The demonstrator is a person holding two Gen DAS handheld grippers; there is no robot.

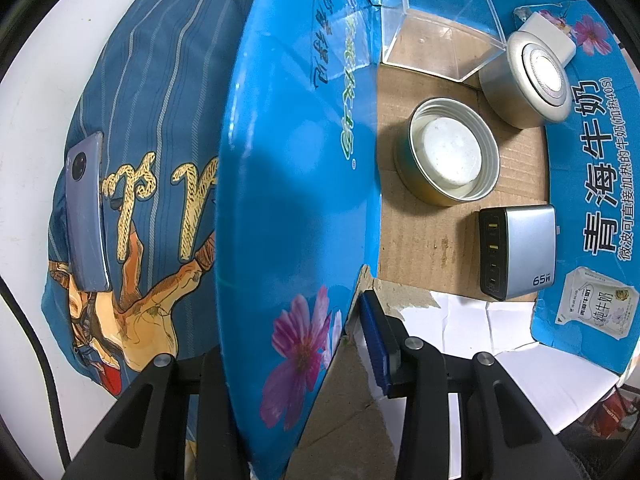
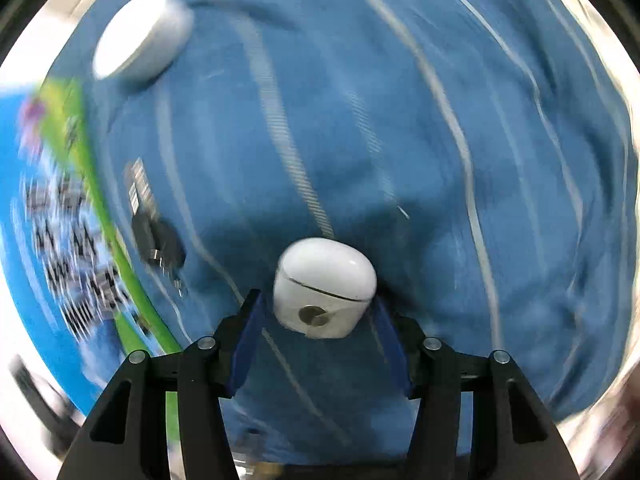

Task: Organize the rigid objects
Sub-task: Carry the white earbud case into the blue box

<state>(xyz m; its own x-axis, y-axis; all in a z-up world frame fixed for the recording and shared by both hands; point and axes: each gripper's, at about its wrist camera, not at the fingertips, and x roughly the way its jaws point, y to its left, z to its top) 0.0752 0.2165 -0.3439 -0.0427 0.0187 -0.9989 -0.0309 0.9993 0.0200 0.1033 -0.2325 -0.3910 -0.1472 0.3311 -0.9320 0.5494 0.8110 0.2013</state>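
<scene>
1. While the left gripper (image 1: 296,360) points straight down, its jaws are pinched narrow on the blue flap (image 1: 288,184) of a cardboard milk carton box (image 1: 592,184), one blue pad inside the wall and the other side hidden behind the flap.
2. Inside the box, on its brown cardboard floor, sit a clear plastic box (image 1: 436,28), a round silver shaver head (image 1: 524,80), an open round tin (image 1: 448,156) with a white disc inside, and a grey 65W charger (image 1: 520,252).
3. A white adapter (image 1: 550,36) lies just behind the shaver head, against the far wall.
4. Outside the box, to the left of the flap, a phone (image 1: 86,212) lies on a blue striped cloth (image 1: 160,92) with a printed figure.
5. Seen from the right wrist, the right gripper (image 2: 320,332) stands about half open around a white earbud case (image 2: 326,286) that rests on the cloth.
6. Its blue pads (image 2: 248,344) flank the case on both sides; whether they press on it I cannot tell.
7. A white round puck (image 2: 142,34) lies well apart at the upper left, and a small black object (image 2: 158,240), blurred, lies beside the box's outer wall.
</scene>
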